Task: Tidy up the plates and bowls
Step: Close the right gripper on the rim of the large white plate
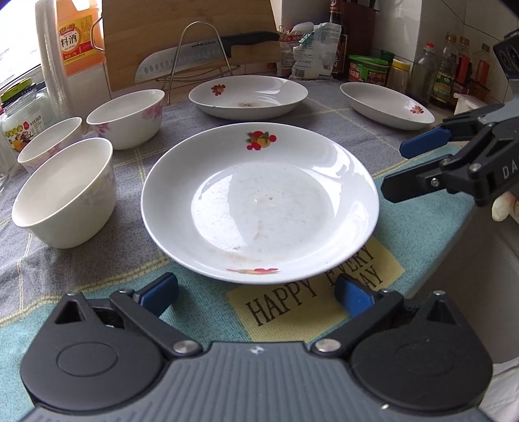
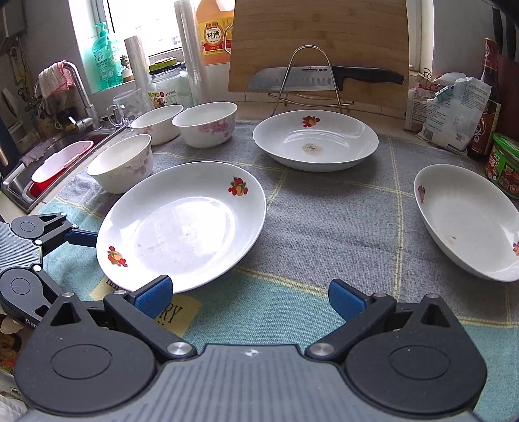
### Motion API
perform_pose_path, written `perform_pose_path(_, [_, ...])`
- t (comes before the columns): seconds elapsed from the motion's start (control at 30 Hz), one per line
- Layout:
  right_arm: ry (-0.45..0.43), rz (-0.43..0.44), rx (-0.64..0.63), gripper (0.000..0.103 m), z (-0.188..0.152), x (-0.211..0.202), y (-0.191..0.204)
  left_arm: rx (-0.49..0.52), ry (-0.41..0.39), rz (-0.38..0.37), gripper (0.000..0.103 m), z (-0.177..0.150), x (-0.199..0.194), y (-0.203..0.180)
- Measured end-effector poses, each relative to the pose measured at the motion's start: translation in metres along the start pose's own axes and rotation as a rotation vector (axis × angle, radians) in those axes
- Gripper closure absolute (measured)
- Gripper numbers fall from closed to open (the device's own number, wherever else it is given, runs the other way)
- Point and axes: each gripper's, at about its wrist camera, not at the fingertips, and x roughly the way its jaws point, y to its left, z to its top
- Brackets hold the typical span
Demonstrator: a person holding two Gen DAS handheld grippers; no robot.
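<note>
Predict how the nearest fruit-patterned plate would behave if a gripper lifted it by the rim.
The plate looks like rigid glazed ceramic, so it probably won't flex. Its glossy rim may slip between narrow fingers. Held at one edge, the wide dish would likely tilt.

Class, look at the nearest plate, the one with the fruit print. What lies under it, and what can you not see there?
The nearest plate rests on a teal and grey cloth, overlapping a yellow patch printed "HAPPY EVERY DAY". The plate hides part of that lettering and the cloth beneath it.

Soft daylight, sharp centre, bent edges.
Your light enters by the window (image 2: 142, 26) far ahead-left of the right claw; glare streaks the nearest plate (image 1: 259, 201), and fisheye curves the borders.
</note>
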Motion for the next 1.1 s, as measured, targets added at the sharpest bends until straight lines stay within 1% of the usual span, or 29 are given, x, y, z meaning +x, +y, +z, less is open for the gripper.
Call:
perform_pose_path(0.13, [0.022, 0.005, -0.001, 0.000, 0.010, 0.013, 0.007, 0.025, -0.015, -0.025, 0.000, 0.003, 0.004, 0.005])
perform_pose_path(0.37, [0.072, 0.044, 0.034, 0.000, 0.018, 0.033, 0.021, 0.046, -0.043, -0.049, 0.000, 0.005, 0.008, 0.011])
perform_pose_path(0.5, [0.119, 0.068, 0.054, 0.000, 0.018, 0.044, 0.026, 0.046, -0.054, -0.051, 0.000, 0.003, 0.007, 0.011])
perform_pose_path(0.67, [0.146, 0.093, 0.067, 0.000, 0.020, 0.053, 0.028, 0.043, -0.059, -0.047, 0.000, 0.003, 0.007, 0.010])
perform_pose_path(0.9, [0.159, 0.138, 0.029, 0.000, 0.034, 0.066, 0.023, 0.028, -0.071, -0.034, 0.000, 0.001, 0.005, 0.008])
perform_pose_path(1.03, [0.207, 0.170, -0.011, 0.000, 0.047, 0.076, 0.020, 0.028, -0.069, -0.032, 0.000, 0.002, 0.005, 0.008])
perform_pose_path(1.1, [0.215, 0.186, -0.034, 0.000, 0.051, 0.080, 0.018, 0.027, -0.074, -0.030, 0.000, 0.001, 0.005, 0.007])
